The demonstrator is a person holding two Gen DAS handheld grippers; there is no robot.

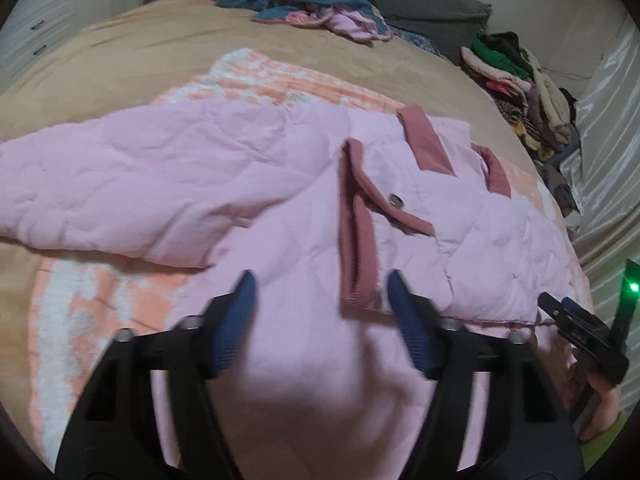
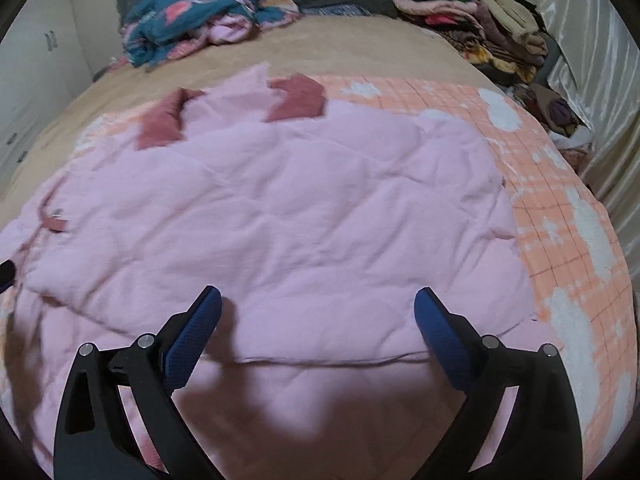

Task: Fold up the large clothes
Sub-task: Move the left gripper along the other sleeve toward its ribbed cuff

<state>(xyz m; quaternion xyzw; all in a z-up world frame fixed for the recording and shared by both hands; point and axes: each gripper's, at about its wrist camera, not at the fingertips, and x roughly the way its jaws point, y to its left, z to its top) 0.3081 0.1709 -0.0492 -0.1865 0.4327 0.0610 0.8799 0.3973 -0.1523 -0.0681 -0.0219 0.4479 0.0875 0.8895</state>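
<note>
My left tool (image 1: 320, 280) hangs over the pink quilted jacket (image 1: 248, 184), its blue pads apart with nothing pinched between them. My right tool (image 2: 318, 296) stands wide open above the same jacket, holding nothing. The jacket lies spread on a peach checked blanket (image 2: 560, 208) on the bed (image 1: 120, 48), one sleeve (image 1: 120, 176) folded across its body. A heap of clothes (image 2: 480, 20) sits at the far corner.
</note>
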